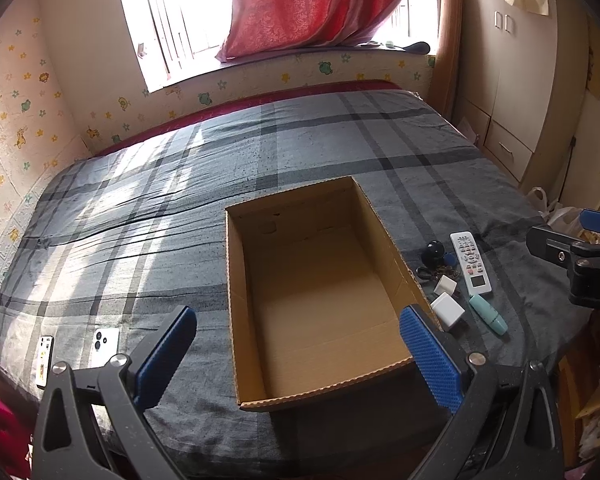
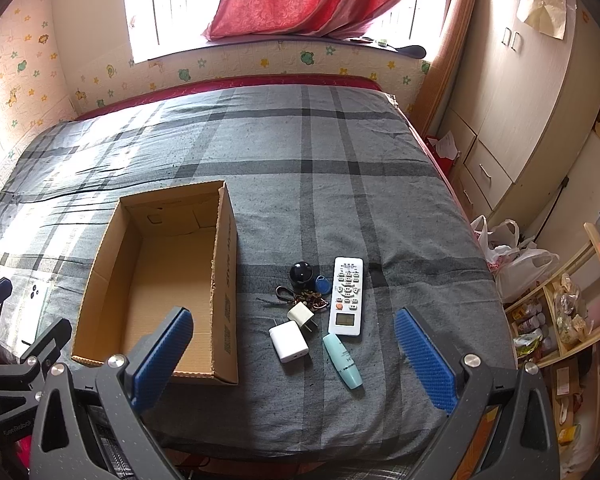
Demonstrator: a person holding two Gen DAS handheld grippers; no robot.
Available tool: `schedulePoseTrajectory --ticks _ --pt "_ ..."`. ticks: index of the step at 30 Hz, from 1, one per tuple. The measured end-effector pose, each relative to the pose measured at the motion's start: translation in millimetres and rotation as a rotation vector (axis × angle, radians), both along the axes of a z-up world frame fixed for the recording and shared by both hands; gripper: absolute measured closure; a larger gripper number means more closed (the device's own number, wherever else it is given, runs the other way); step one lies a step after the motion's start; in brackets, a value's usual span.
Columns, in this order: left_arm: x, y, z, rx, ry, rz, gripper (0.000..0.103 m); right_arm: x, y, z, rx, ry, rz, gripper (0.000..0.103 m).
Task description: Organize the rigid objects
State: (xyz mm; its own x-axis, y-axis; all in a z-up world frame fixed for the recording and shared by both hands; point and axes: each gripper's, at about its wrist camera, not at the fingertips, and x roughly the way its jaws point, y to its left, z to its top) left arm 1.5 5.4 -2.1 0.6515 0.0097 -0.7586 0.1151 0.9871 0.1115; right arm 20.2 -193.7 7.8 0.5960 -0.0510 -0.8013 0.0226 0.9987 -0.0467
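Cardboard box [image 2: 156, 288]: open, nothing inside, on grey plaid bed [image 2: 340, 184]; long axis near to far.
Remote [image 2: 346, 296]: right of box, lengthwise near-far, screen end near.
Beside it: two white chargers [image 2: 289, 341], teal tube [image 2: 342, 360], keys [image 2: 306, 298].
Left tongs [image 1: 300, 356]: wide open, holding nothing.
Right tongs [image 2: 296, 354]: wide open, holding nothing.
Far left: two phones [image 1: 104, 346].
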Motion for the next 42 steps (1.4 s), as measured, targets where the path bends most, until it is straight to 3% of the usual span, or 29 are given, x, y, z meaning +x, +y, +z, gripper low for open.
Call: schedulePoseTrajectory --ticks 11,27,38,41,42 --pt "26 32 -22 -0.031 0.016 0.071 0.000 9 -6 -11 -0.014 0.028 -0.025 0.000" --pt "92 78 -125 -0.011 0.169 0.101 0.000 29 -23 -50 -0.024 0.100 -0.068 0.000" --pt "113 91 -152 -0.082 0.236 0.103 0.000 30 -29 -77 -0.051 0.153 -0.080 0.000" --pt "116 92 -153 -0.095 0.236 0.103 0.011 30 -30 -80 -0.055 0.159 -0.083 0.000" --pt "116 92 -154 -0.092 0.233 0.107 0.023 30 -31 -81 -0.058 0.162 -0.084 0.000"
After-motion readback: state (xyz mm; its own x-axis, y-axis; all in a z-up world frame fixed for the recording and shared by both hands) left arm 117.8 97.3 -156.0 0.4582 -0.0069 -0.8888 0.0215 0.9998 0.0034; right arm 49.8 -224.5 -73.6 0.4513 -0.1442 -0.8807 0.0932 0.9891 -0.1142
